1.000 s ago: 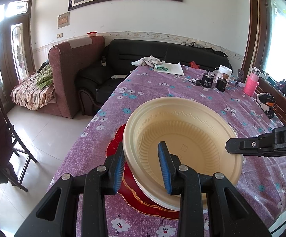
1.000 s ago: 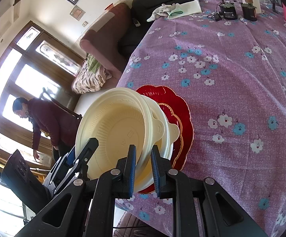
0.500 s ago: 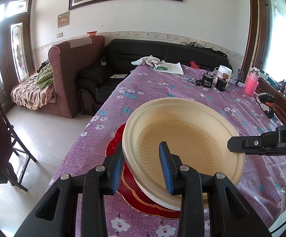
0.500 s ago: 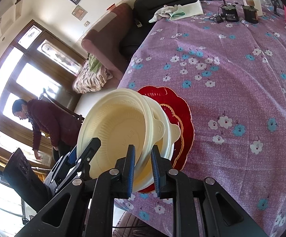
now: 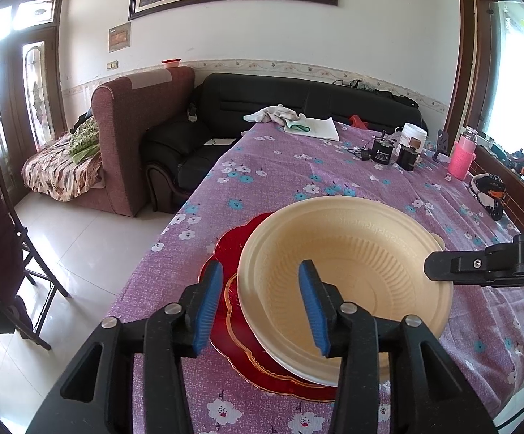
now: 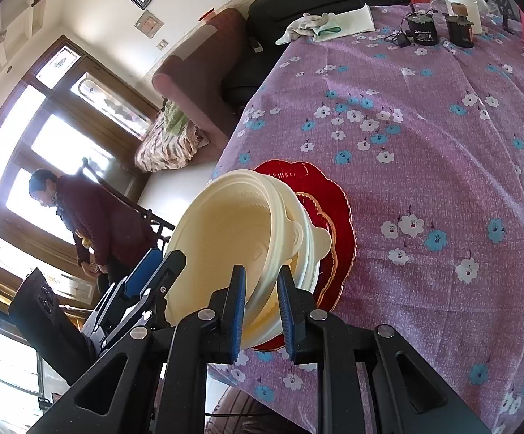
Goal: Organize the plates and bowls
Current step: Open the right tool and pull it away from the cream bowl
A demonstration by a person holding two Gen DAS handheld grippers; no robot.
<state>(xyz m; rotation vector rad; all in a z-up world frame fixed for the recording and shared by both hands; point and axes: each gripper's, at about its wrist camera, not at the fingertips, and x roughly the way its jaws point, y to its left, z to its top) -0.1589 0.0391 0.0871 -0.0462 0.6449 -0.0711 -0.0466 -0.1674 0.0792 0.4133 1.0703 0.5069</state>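
1. Cream plastic bowl: tilted, nested on cream bowls over a red scalloped plate at the counter edge.
2. Right hand-held gripper: clamped on the bowl's rim.
3. Left hand-held gripper: jaws opening, astride the opposite rim, pads clear.
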